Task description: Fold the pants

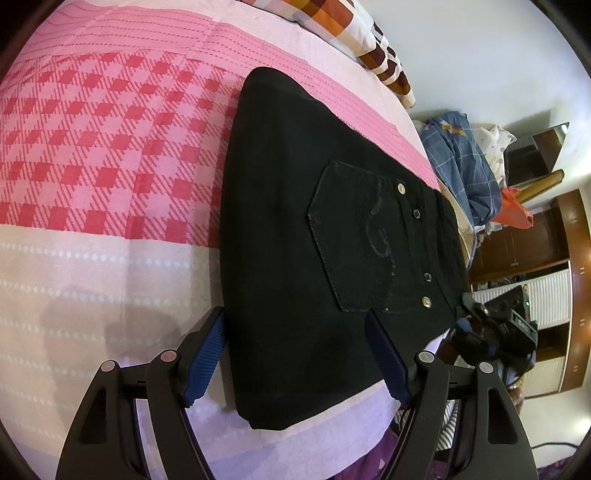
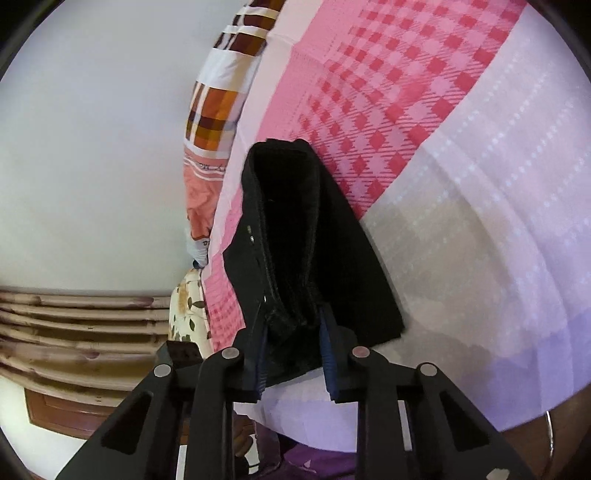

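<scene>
Black pants [image 1: 295, 236] lie flat on the pink checked bedsheet [image 1: 92, 147], back pocket and metal rivets facing up. My left gripper [image 1: 295, 317] is open, its blue-padded fingers [image 1: 207, 358] spread over the near part of the pants. In the right wrist view the pants [image 2: 295, 236] appear as a thick folded stack seen from its edge. My right gripper [image 2: 293, 332] has its blue pads [image 2: 328, 354] on either side of the stack's near end, with fabric between them.
A checked brown and orange pillow [image 1: 369, 33] lies at the bed's far end. Clothes [image 1: 458, 162], an orange bag and wooden cabinets [image 1: 546, 236] stand beside the bed. A slatted wooden headboard [image 2: 74, 325] is at the left in the right wrist view.
</scene>
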`<action>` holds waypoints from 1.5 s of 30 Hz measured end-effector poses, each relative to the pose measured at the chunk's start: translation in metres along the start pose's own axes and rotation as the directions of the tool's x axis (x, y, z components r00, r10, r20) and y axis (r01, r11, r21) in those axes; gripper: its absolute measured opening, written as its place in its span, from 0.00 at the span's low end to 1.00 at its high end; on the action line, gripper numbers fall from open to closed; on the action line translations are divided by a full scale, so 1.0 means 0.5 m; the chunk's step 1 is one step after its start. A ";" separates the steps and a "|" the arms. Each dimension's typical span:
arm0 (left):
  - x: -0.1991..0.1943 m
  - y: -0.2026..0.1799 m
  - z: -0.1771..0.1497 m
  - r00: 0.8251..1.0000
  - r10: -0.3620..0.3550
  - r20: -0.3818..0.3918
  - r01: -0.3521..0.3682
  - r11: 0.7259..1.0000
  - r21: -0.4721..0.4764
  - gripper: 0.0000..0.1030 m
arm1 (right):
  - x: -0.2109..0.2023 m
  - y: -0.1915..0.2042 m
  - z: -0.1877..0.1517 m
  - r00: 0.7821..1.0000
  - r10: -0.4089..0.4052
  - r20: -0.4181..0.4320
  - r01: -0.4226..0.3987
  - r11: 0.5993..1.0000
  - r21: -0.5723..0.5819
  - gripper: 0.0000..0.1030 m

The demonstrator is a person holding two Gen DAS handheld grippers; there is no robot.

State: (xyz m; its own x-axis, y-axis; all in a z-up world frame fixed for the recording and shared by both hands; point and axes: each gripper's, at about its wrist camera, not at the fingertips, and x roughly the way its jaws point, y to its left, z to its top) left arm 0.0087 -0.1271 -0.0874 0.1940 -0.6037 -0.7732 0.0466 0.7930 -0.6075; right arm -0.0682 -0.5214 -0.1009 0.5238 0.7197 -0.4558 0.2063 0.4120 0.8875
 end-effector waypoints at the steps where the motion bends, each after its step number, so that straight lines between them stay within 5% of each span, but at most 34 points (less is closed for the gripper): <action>1: 0.001 -0.001 0.002 1.000 0.002 0.000 -0.002 1.000 0.006 0.73 | 0.003 -0.020 -0.001 1.000 -0.004 -0.002 0.004 1.000 0.020 0.21; 4: 0.012 -0.007 0.006 1.000 0.010 0.000 -0.010 0.999 0.031 0.73 | 0.014 -0.069 0.001 0.998 0.055 -0.006 -0.054 0.993 0.109 0.21; 14: 0.016 -0.016 0.010 1.000 0.009 0.024 -0.011 0.999 0.046 0.74 | 0.012 -0.022 0.012 1.000 0.028 -0.009 -0.028 1.000 0.006 0.24; 18: 0.013 -0.010 0.013 0.999 0.018 0.043 -0.020 0.998 0.055 0.74 | 0.027 -0.057 0.022 0.998 0.052 -0.030 -0.050 0.997 0.065 0.23; 23: -0.001 -0.009 0.012 0.997 0.031 0.077 -0.037 0.997 0.074 0.74 | 0.018 -0.043 0.027 0.996 0.082 -0.018 -0.081 0.995 0.061 0.34; 28: -0.042 -0.015 0.013 0.983 0.082 0.163 -0.103 0.987 0.125 0.74 | -0.017 0.022 0.030 0.991 -0.077 0.106 0.087 0.992 -0.093 0.41; 31: -0.056 -0.017 0.024 0.971 0.128 0.204 -0.157 0.978 0.135 0.74 | -0.027 0.108 0.018 0.957 -0.189 0.220 0.246 0.930 -0.274 0.49; 34: -0.068 -0.029 0.027 0.943 0.185 0.275 -0.231 0.962 0.144 0.74 | -0.012 0.193 -0.019 0.905 -0.257 0.339 0.394 0.807 -0.440 0.57; 38: -0.075 -0.051 0.022 0.899 0.254 0.357 -0.331 0.927 0.176 0.74 | 0.024 0.249 -0.069 0.871 -0.263 0.415 0.470 0.694 -0.546 0.62; 45: -0.068 -0.095 0.007 0.834 0.328 0.444 -0.460 0.857 0.232 0.74 | 0.060 0.240 -0.085 0.896 -0.265 0.356 0.432 0.706 -0.561 0.66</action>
State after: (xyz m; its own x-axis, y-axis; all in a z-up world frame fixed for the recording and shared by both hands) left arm 0.0035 -0.1440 -0.0317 0.6124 -0.2073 -0.7629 0.1779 0.9764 -0.1225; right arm -0.0630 -0.4266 -0.0109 0.7089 0.3370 -0.6196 -0.0922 0.9152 0.3923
